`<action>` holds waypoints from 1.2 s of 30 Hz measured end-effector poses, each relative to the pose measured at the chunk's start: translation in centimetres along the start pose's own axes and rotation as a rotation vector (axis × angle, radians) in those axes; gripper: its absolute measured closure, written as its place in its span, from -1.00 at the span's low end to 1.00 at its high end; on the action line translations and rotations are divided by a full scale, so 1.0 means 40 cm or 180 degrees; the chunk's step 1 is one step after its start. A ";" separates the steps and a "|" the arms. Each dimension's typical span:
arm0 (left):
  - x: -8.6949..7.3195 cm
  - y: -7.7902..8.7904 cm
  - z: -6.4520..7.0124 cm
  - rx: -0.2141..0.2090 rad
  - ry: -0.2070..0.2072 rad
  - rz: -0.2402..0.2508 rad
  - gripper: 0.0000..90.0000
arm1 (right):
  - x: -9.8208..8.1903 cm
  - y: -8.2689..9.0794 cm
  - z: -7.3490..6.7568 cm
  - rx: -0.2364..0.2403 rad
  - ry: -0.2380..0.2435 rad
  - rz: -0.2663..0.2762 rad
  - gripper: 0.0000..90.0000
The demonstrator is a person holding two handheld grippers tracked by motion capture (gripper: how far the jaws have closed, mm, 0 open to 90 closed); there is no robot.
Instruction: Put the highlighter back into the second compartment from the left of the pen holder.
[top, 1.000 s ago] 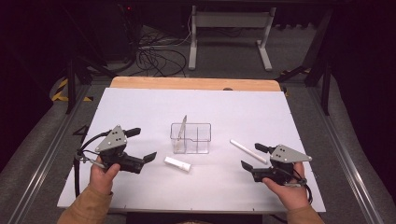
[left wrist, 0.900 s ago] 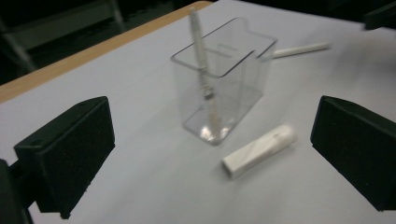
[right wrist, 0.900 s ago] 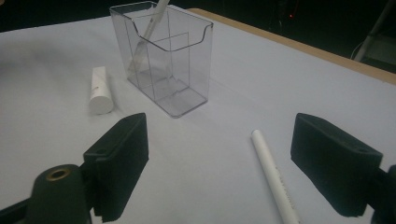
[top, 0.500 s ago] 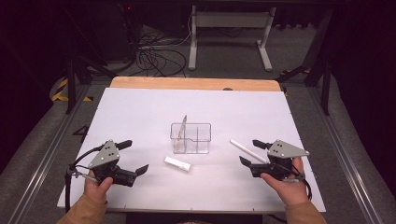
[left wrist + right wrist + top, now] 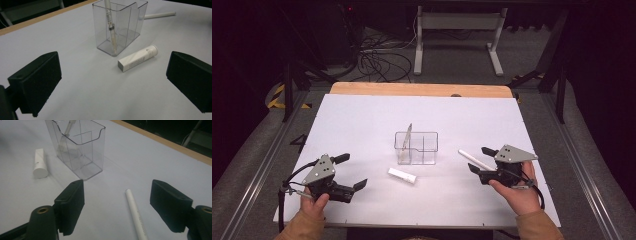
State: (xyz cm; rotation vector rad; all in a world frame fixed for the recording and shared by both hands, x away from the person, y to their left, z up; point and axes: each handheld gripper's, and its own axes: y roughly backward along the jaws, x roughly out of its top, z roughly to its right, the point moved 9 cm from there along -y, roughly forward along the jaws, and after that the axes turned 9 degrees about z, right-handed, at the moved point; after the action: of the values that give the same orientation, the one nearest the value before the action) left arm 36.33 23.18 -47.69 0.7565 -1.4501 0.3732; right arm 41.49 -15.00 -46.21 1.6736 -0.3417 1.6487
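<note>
— Holding your right gripper (image 5: 476, 160) near the table's (image 5: 362, 120) right edge, are you? Where's the white stick (image 5: 136, 216)?

— It lies flat between your jaws. They have just been closing a bit, but they don't touch it.

— And your left gripper (image 5: 354, 172)?

— Jaws wide apart, near the front left corner. The white tube (image 5: 138, 58) lies beside the clear box (image 5: 120, 25).

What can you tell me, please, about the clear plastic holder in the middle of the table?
The holder is a small box of clear, hard-looking plastic, open on top, with thin inner walls that split it into compartments. It stands upright on the white table. A slim white pen leans in one end compartment, its top above the rim; the other compartments look empty. The white tube lies close by, apart from it.
</note>
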 end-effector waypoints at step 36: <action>0.002 0.015 -0.017 0.0098 0.0042 0.0118 -0.98 | -0.009 -0.065 0.044 0.0037 -0.0077 -0.0516 -0.19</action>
State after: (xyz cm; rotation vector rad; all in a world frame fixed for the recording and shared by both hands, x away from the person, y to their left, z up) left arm 36.46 24.05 -47.44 0.7515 -1.4505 0.4289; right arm 44.44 -14.50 -47.20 1.6849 -0.2028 1.5150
